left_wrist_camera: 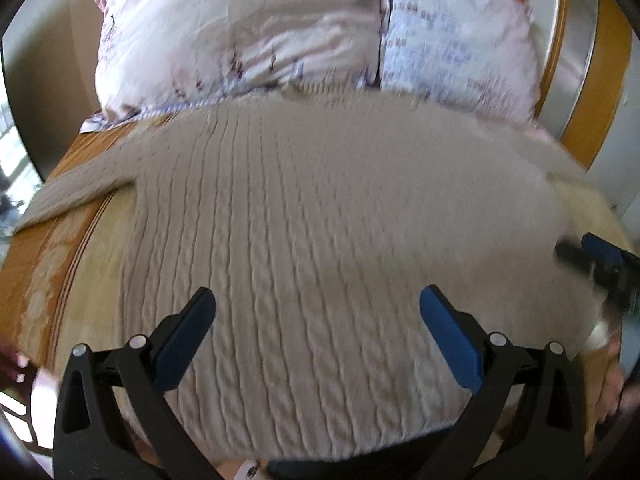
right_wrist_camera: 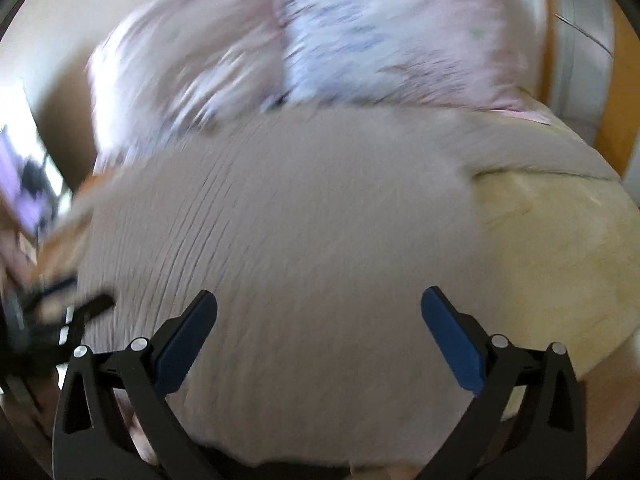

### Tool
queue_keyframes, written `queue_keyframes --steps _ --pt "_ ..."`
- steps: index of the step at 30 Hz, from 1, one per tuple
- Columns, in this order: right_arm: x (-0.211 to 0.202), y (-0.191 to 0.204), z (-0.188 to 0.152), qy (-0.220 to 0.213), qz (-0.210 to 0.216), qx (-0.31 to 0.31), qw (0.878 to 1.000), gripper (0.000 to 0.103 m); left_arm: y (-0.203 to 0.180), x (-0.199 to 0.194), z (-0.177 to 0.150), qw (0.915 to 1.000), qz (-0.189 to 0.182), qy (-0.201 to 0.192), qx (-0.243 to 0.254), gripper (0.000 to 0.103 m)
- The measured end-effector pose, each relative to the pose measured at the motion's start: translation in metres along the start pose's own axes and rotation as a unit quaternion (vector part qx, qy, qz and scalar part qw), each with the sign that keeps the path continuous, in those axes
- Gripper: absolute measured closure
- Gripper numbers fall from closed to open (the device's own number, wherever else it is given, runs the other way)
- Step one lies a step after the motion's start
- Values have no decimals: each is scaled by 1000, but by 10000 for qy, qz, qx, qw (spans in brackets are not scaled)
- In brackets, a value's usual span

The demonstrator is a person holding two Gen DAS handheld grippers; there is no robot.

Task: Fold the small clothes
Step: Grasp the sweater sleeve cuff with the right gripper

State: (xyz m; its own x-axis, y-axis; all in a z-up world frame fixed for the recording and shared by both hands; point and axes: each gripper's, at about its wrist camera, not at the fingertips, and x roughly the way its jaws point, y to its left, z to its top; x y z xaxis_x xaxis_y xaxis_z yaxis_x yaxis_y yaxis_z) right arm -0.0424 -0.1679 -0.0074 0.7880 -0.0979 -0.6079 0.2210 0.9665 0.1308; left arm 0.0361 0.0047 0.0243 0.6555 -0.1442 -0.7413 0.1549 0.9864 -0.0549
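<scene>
A beige cable-knit sweater (left_wrist_camera: 304, 216) lies spread flat on the bed (left_wrist_camera: 56, 264), filling the middle of both wrist views, with one sleeve (left_wrist_camera: 76, 192) trailing off toward 9 o'clock over the orange-and-cream bedcover. The left gripper (left_wrist_camera: 318, 300) hovers just above the sweater's near hem, pointing toward 12 o'clock, its blue-padded fingers (left_wrist_camera: 448, 332) spread wide with nothing between them. The right gripper (right_wrist_camera: 319, 300) is posed the same way over the sweater's other half, jaws equally wide and empty (its view is heavily motion-blurred, so the knit pattern barely reads there). In the left wrist view the right gripper shows at about 3 o'clock, near the sweater's edge; in the right wrist view a dark blurred shape at 9 o'clock is probably the left one. Two pink-and-lilac patterned pillows (left_wrist_camera: 248, 28) sit at 12 o'clock, just beyond the sweater's collar end, against a wooden headboard (left_wrist_camera: 612, 80).
</scene>
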Motion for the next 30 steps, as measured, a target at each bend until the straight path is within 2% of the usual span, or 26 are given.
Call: queue_keyframes --steps 2,4,6,7,9,11,15,16,17,18,20,23,28,30 --pt "1 -37 28 -96 -75 581 9982 1 6 3 14 9998 -121 -103 -108 2" --pt "5 -77 53 -132 -149 1175 9929 3 8 6 25 9998 -84 -135 -87 2" --pt "10 -113 68 -211 -184 1755 9841 13 8 8 38 9997 -103 -211 19 2" --pt "15 -137 77 -219 -233 2158 9759 17 9 9 43 9997 -102 -234 63 2" --pt "24 -172 85 -207 -236 2751 9609 30 9 13 54 9996 -123 -218 127 2" --pt "34 -206 92 -199 -365 3256 9446 33 11 18 63 9996 -169 -184 142 2" --pt "48 -247 97 -167 -504 3909 9189 41 14 29 79 9991 -286 -255 180 2" --pt "53 -259 95 -155 -523 4191 9063 42 14 32 82 9991 -269 -262 208 2" --pt "54 -264 93 -147 -529 4310 9007 43 14 34 84 9991 -253 -256 231 2" --pt "58 -273 90 -132 -521 4526 8901 46 15 36 87 9990 -259 -256 255 2" --pt "54 -282 87 -279 -467 4677 8822 48 16 40 91 9989 -299 -256 255 2" --pt "55 -285 88 -360 -471 4708 8803 50 20 46 94 9987 -418 -225 158 2" --pt "59 -296 90 -511 -498 4835 8724 58 22 54 99 9992 -348 -143 115 2" --pt "60 -297 89 -596 -566 4806 8731 65 22 56 101 9993 -330 -143 130 2"
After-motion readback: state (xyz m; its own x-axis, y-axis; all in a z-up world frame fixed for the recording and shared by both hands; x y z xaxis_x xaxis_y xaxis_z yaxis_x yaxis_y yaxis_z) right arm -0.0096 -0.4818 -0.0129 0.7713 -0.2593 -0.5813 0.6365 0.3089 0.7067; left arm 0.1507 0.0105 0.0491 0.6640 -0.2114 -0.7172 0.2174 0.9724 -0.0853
